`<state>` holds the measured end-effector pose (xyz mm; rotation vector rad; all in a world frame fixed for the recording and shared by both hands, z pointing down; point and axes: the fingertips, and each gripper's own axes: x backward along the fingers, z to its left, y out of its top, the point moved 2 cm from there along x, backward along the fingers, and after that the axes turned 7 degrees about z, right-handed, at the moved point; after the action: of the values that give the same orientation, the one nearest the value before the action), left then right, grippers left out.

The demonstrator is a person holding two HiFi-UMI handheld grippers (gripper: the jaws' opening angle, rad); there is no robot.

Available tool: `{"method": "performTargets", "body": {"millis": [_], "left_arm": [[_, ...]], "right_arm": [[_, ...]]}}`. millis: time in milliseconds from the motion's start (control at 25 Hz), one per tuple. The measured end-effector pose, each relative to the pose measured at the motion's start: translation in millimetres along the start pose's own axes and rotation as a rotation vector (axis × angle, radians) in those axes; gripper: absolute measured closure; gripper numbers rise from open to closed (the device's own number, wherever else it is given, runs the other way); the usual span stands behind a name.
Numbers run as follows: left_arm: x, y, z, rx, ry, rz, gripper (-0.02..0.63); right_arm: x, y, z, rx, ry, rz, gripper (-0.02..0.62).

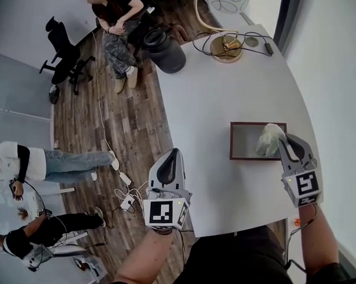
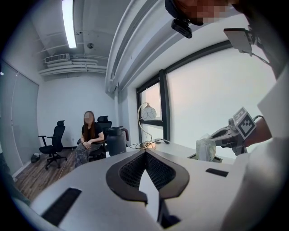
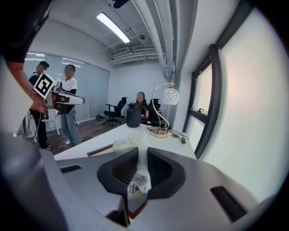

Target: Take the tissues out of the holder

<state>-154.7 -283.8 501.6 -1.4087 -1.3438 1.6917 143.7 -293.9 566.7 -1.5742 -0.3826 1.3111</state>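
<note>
A: Where are the tissues at this moment?

B: The tissues (image 1: 268, 140) stand upright at the right end of the holder (image 1: 231, 140), on the right part of the surface (image 1: 226, 93). I cannot tell if the bottom of the pack rests inside or is a little lifted.

A: And the right claw?

B: The right claw (image 3: 139, 158) is narrow, closed on the pack. The wrapper is pressed between its pads.

A: How will the pack handle?

B: I think it is very light and soft. The wrapper looks smooth, so it may slip, or only the film may stretch.

A: So where is it best to hold?

B: Across the body of the pack, I judge, not the loose film at the top.

A: And the left claw?

B: The left claw (image 2: 145, 155) is closed on nothing, at the near left edge.
</note>
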Motion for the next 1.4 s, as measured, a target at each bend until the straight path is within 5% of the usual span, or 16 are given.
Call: {"method": "performTargets", "body": {"millis": [400, 920, 1200, 1400], "left_arm": [[21.5, 15.5, 1.2, -0.001, 0.016, -0.048, 0.601], [53.3, 87.9, 5.3, 0.008, 0.022, -0.181, 0.601], [74.9, 120.1, 22.0, 0.01, 0.072, -0.209, 0.601], [85.9, 131.2, 21.0, -0.001, 0.036, -0.188, 0.601]], "right_arm": [[20.8, 22.4, -0.2, -0.024, -0.026, -0.055, 0.546], [65.5, 95.4, -7.9, -0.025, -0.032, -0.173, 0.546], [89.2, 121.0, -17.8, -0.039, -0.043, -0.199, 0.548], [107.7, 141.6, -22.7, -0.019, -0.045, -0.235, 0.548]]}}
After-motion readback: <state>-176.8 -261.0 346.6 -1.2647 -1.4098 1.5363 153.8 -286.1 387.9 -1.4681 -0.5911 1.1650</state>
